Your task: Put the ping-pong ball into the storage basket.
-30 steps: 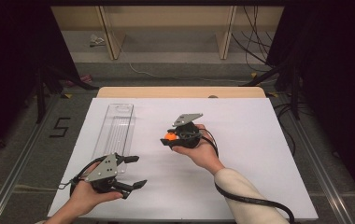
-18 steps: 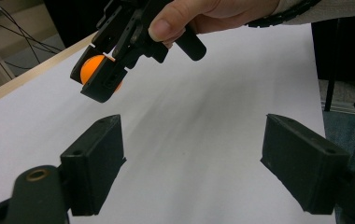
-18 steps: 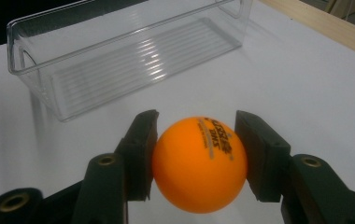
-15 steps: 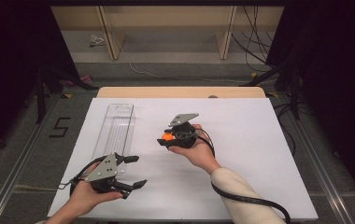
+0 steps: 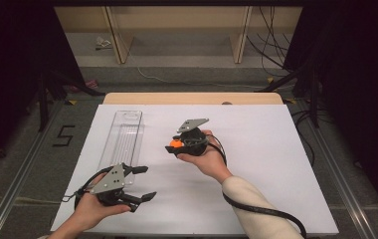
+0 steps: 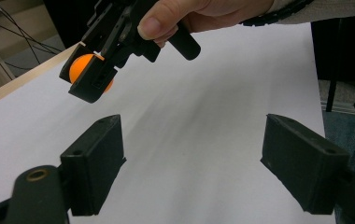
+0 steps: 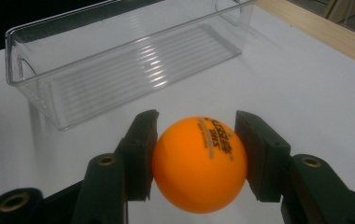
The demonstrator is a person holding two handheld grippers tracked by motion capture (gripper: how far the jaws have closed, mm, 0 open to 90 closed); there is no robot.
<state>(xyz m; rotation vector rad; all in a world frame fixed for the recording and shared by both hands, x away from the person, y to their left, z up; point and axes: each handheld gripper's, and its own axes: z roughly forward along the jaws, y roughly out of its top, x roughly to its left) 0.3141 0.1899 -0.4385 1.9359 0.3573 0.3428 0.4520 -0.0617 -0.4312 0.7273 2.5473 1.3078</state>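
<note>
An orange table-tennis ball [image 7: 199, 163] with dark print sits clamped between the jaws of my right gripper [image 7: 196, 154], held a little above the white table. From above, that right gripper [image 5: 176, 145] and its ball [image 5: 176, 143] are near the table's middle, right of a long clear plastic bin [image 5: 123, 139]. The bin [image 7: 119, 56] lies empty ahead of the ball. My left gripper [image 5: 144, 183] rests open near the front left, nothing between its jaws. In the left gripper view the left gripper [image 6: 189, 168] faces the ball [image 6: 84, 67] held by the other hand.
White sheet [image 5: 276, 164] covers the table, with a wooden strip [image 5: 192, 98] along the far edge. Cables trail from both grippers; the right one's black cable [image 5: 261, 211] loops off the front. Dark stands and floor cables surround the table.
The right gripper with the ball has drifted slightly left, toward the bin. The left gripper has stayed in place, open.
</note>
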